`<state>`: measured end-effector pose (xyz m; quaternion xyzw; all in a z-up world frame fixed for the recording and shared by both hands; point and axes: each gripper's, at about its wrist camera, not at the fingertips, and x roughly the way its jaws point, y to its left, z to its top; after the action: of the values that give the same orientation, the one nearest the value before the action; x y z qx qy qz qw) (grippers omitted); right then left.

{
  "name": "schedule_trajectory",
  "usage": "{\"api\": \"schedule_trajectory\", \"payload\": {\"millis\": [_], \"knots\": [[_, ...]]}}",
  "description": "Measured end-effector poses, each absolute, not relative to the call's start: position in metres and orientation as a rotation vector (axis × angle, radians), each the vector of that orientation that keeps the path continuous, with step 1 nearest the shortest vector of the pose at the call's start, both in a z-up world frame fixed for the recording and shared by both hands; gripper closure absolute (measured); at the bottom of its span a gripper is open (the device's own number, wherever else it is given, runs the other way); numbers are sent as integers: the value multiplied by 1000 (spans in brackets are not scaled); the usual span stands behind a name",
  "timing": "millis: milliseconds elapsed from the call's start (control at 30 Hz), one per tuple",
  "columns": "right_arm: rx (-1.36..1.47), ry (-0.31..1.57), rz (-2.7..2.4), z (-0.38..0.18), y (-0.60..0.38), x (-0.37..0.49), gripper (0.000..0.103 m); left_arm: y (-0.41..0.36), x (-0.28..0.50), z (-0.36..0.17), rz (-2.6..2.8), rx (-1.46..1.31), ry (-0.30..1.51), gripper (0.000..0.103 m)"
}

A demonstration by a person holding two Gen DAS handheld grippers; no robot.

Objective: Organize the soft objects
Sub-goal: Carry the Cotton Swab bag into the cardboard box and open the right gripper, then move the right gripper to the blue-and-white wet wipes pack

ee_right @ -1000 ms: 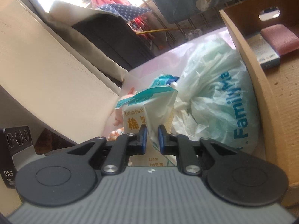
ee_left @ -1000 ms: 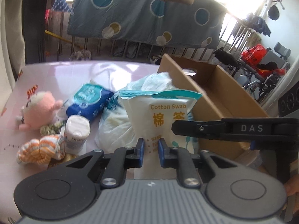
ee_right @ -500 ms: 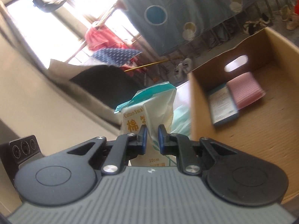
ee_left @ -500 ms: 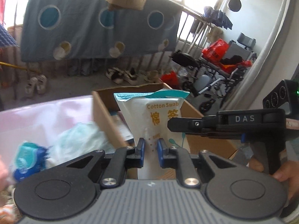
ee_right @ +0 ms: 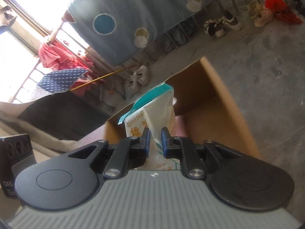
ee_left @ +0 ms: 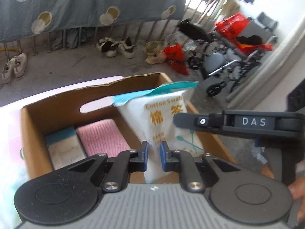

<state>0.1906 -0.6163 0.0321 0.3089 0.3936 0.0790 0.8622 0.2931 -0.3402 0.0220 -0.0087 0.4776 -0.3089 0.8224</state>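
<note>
A white cotton swab bag [ee_left: 164, 114] with a teal top strip hangs over the open cardboard box [ee_left: 66, 95]. My left gripper [ee_left: 152, 148] is shut on the bag's lower edge. The right gripper's finger [ee_left: 190, 121] reaches in from the right and presses the bag's side. In the right wrist view the right gripper [ee_right: 154, 139] is shut on the same bag [ee_right: 158, 110], above the box [ee_right: 219, 87]. In the box lie a pink cloth [ee_left: 103, 135] and a blue and white packet [ee_left: 63, 147].
The box stands at the edge of a pink table [ee_left: 11, 114]. Beyond it is bare grey floor with shoes [ee_left: 116, 47], a wheelchair [ee_left: 215, 61] and red bags [ee_left: 175, 57]. A blue spotted sheet [ee_left: 76, 5] hangs on a railing behind.
Both grippers have carried the cotton swab bag to the right, away from the toys and plastic bag on the table, to over the cardboard box. The grip on it is unchanged.
</note>
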Motion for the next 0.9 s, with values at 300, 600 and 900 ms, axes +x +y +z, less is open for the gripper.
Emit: {"api": "schedule_trajectory", "payload": {"millis": [300,600,900], "knots": [[564,829,71,7,-635,231,89,-352,306,1,-576,45,1043,66],[597,781,106,34,-629,167,81,-288,244,59,-555,9,883,41],[649,711,268,78,-576,76,49,-176,120,93,-425,-68,713,13]]}}
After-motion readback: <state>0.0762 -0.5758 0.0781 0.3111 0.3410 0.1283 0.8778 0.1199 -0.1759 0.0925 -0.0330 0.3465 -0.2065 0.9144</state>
